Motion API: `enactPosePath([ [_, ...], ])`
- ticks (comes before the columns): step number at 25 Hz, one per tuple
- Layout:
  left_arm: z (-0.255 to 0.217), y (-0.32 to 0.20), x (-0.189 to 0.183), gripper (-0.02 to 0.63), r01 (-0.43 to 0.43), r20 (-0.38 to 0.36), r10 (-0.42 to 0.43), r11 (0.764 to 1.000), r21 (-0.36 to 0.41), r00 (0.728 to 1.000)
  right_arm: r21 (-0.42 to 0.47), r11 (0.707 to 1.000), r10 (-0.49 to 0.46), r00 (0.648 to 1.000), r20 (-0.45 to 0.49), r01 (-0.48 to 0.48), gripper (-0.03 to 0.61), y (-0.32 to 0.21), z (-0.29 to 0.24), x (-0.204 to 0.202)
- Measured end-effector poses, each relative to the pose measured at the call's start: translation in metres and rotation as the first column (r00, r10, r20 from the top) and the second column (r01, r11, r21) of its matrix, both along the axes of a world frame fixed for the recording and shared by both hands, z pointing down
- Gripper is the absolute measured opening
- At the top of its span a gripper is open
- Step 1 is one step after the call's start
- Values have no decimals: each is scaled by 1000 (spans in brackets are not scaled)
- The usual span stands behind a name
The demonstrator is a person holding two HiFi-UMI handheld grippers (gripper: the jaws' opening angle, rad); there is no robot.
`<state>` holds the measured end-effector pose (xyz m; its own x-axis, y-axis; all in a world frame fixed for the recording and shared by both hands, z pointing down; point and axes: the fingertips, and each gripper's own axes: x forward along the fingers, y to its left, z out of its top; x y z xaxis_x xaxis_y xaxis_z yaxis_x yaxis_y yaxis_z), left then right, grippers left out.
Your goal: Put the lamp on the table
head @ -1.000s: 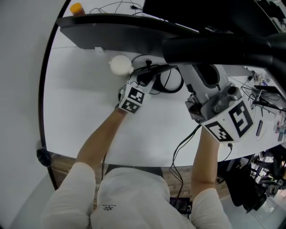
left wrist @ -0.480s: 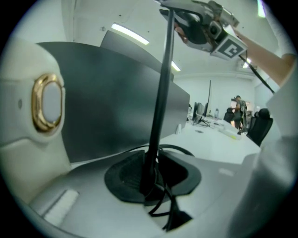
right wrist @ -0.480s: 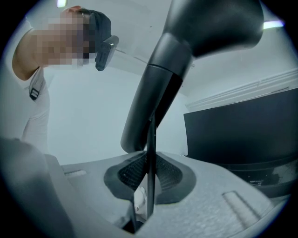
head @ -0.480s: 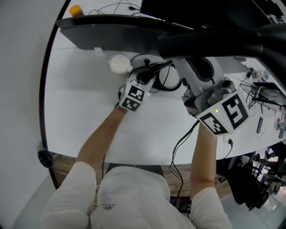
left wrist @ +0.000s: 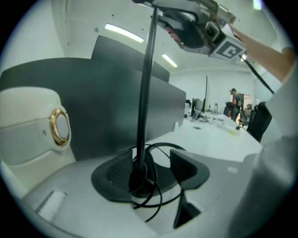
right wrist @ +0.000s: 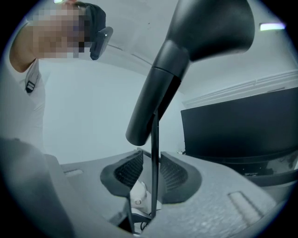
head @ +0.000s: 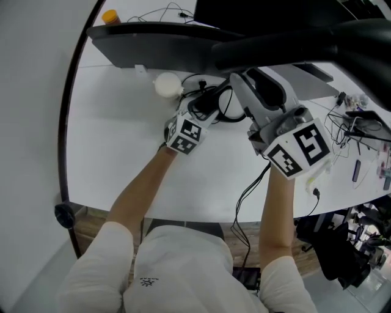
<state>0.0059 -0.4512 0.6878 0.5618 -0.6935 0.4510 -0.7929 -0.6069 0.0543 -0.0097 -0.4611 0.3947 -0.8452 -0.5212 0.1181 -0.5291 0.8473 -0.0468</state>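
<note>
The black lamp stands on the white table (head: 110,134), its big head (head: 293,43) close under the head camera. Its thin stem (left wrist: 144,93) runs down between my left gripper's (left wrist: 151,179) jaws, low by the foot, where a black cable (left wrist: 156,204) loops round. The left jaws are opening, with a gap between the right pad and the stem. My right gripper (right wrist: 151,174) sits high on the stem (right wrist: 154,153), just under the lamp head (right wrist: 195,51). Its jaws are opening too, the pads narrowly apart from the stem. In the head view the left gripper (head: 204,111) and the right gripper (head: 241,82) flank the lamp.
A white rounded device (head: 166,84) with a gold ring (left wrist: 59,126) sits left of the lamp. A dark monitor (head: 153,46) stands behind it. An orange-capped bottle (head: 110,16) is at the far back. Loose cables and small items (head: 360,128) lie at the right.
The right gripper has drifted a little left and further over the table. The left gripper has stayed at the lamp's foot, and the lamp has stayed in place.
</note>
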Motion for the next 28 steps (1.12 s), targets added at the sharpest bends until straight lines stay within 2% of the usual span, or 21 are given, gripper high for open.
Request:
enactPosePath([
  [6,-17,12,-10,250,48,7,-48,999,3,999,-5,1000,30,999,23,-30,114,13,-9,11],
  [13,-68,32,-15,169,64,-8,-64,996,62,998,-28,999,41,997,63,-39,110,34,-17,24],
  [19,-108,64,-16,132,69,-45,-66,995,70,997,-83,996,37,995,96,-29,104,62,-19,39],
  [26,-144,89,-17,74,82,-77,-76,993,86,994,-88,995,45,993,106,-36,100,86,-31,53],
  [27,-150,92,-16,56,86,-84,-78,992,91,993,-87,995,52,993,104,-43,97,89,-32,56],
  [28,-156,96,-16,43,89,-91,-80,992,95,993,-88,995,61,992,106,-52,62,92,-33,58],
])
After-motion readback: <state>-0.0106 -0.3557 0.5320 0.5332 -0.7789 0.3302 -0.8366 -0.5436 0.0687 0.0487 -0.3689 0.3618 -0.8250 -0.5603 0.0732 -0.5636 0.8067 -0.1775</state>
